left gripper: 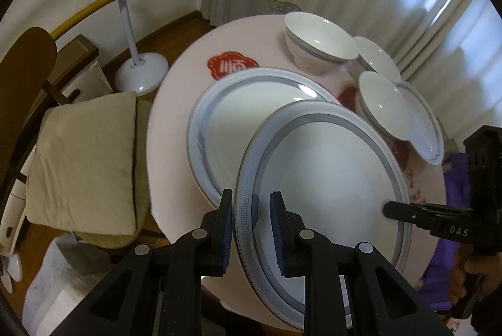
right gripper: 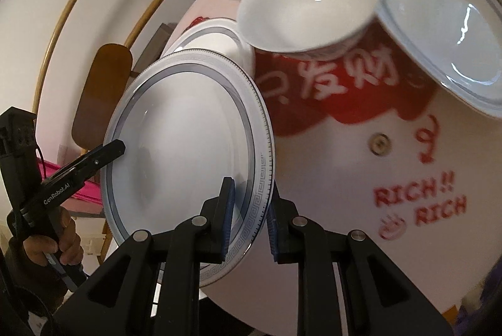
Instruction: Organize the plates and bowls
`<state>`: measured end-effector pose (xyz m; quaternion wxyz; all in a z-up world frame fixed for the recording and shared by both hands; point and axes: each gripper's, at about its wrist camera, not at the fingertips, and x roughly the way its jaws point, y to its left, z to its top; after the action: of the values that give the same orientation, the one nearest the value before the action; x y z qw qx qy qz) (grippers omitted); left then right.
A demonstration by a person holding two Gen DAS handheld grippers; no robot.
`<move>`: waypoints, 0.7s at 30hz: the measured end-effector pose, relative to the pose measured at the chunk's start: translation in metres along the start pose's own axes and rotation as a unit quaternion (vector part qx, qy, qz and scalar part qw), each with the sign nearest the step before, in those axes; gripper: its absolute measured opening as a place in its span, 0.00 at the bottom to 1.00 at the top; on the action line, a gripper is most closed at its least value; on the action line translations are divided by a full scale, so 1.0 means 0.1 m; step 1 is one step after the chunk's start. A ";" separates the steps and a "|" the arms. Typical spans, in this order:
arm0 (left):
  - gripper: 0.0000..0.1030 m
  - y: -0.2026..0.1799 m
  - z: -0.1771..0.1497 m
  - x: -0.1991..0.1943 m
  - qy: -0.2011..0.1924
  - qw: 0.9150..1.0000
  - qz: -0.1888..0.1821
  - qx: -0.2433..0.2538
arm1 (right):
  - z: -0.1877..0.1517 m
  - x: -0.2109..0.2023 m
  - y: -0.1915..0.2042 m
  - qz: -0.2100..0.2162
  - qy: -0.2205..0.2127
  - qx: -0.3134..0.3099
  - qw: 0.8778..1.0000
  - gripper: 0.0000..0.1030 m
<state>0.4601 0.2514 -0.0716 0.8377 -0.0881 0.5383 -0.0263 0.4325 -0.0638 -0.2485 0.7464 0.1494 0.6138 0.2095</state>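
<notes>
Left wrist view | left gripper [left gripper: 251, 210] and right gripper [right gripper: 248, 204] both clamped lifted plate [left gripper: 326, 179] rims, pointing steeply down | second plate [left gripper: 251, 116] beneath, bowls [left gripper: 317, 37] beyond on table [left gripper: 175, 97]

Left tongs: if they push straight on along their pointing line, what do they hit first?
Probably the second plate on the table, past the held plate the left tongs already clamp; depth is unclear.
</notes>
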 end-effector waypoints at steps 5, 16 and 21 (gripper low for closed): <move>0.17 0.11 0.15 0.07 -0.006 1.000 0.005 0.007 | 0.12 0.12 0.09 -0.004 -0.003 0.015 1.000 0.19; 0.17 0.22 0.59 0.36 -0.001 1.000 0.008 0.012 | 0.24 0.17 0.14 -0.038 -0.003 0.046 0.998 0.23; 0.17 0.25 0.68 0.51 0.005 1.000 0.011 0.012 | 0.30 0.22 0.18 -0.054 -0.003 0.049 0.997 0.23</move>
<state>0.5412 0.2774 -0.0943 0.8362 -0.0718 0.5431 -0.0238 0.4632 -0.0359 -0.2527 0.7503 0.1530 0.6283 0.1377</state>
